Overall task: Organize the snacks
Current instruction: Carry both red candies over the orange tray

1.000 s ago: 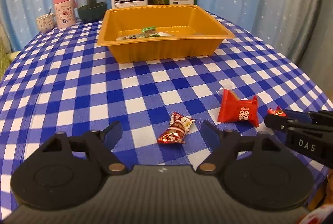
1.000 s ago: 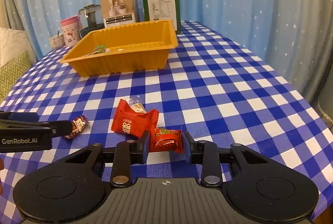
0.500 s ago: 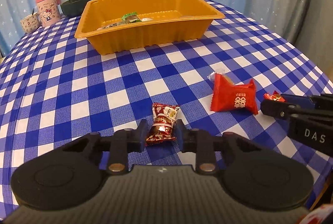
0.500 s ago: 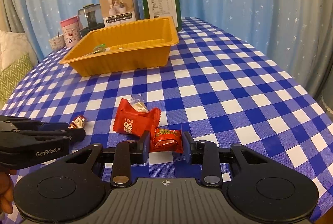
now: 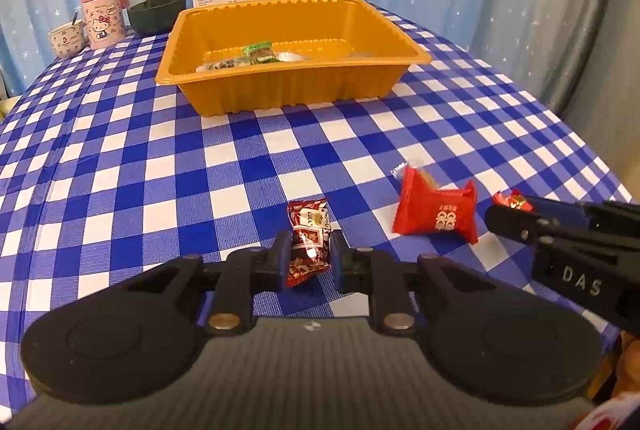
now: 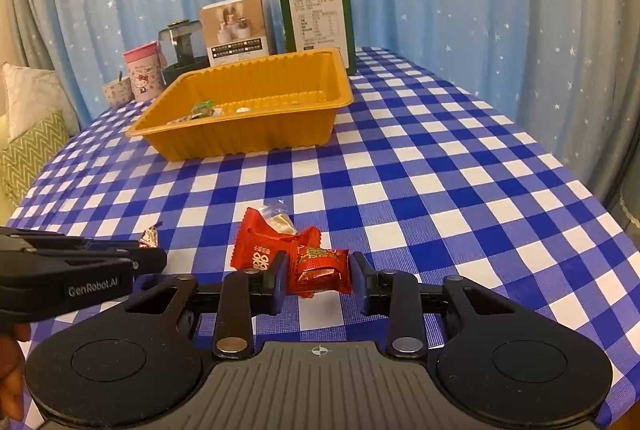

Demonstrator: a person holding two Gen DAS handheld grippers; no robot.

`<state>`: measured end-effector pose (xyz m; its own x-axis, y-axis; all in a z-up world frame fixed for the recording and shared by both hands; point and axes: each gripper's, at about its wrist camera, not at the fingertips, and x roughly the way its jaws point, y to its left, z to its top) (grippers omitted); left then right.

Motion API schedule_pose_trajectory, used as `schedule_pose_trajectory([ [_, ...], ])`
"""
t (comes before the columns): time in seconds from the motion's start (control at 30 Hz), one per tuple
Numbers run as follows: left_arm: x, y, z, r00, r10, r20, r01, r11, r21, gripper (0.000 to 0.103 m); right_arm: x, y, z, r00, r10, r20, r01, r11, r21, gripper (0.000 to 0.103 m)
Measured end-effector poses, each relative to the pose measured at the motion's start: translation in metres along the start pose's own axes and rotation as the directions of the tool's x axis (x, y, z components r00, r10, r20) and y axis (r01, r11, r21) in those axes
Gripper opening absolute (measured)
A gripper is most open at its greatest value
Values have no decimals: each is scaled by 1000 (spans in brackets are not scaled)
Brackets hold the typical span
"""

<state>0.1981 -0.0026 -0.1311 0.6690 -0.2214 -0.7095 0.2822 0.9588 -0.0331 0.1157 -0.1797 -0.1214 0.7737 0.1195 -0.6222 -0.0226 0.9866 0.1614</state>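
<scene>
While two candies are gripped, one red packet (image 5: pixel 438 212) lies loose.

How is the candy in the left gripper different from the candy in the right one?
The dark red patterned candy in the left hand-held gripper is long and narrow; the bright red shiny candy in the right hand-held gripper is squarer with gold print. Both are wrapped and pinched between the pads.

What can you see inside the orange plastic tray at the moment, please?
Inside the orange plastic tray lie a green-wrapped snack and a few pale wrapped pieces. Its near wall hides the front of the floor.
</scene>
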Motion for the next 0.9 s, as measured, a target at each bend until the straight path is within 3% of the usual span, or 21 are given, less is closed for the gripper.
schedule_pose_trajectory([
  [0.5,-24,7,12,998,4,59,-2,1000,-29,18,-9,8,10,999,14,45,-12,999,-43,33],
  [0.9,-38,26,53,990,11,142,-5,999,-40,18,-11,4,60,992,54,115,-48,998,-47,33],
])
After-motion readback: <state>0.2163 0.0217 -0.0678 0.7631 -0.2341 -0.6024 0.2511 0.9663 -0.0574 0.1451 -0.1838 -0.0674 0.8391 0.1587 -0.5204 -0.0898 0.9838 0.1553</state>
